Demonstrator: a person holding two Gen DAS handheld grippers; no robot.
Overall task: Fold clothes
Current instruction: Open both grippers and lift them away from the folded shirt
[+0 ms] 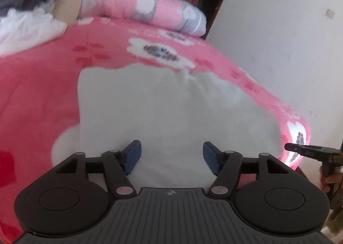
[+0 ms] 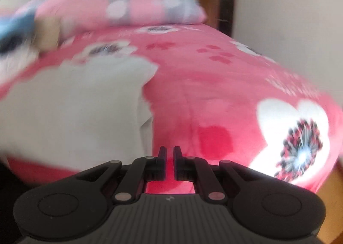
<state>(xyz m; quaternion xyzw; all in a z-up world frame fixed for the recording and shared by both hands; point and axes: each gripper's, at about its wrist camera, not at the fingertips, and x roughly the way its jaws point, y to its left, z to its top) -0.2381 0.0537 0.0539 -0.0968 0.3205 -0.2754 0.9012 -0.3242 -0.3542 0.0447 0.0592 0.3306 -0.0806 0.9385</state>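
Bedding comes first: a pink flowered blanket (image 1: 38,85) is spread over the bed, with a rolled quilt (image 1: 150,8) along its far side and a heap of other clothes (image 1: 27,8) at the far left. On the blanket a white garment (image 1: 171,111) is laid flat near the front edge, roughly rectangular, with a rumpled far-right corner; how many layers it is in cannot be told, so a spread piece and a partly folded one would both fit. Its long axis appears to run across the left wrist view, side to side. The left gripper (image 1: 171,156) is held right over the near edge of the garment, jaws wide and empty, so this arm is judged the nearer. The right gripper (image 2: 170,162) is seen over bare blanket, jaws drawn almost together with only a slit between and nothing held; from it the garment (image 2: 75,111) lies to the left, its right edge just beside the fingers.
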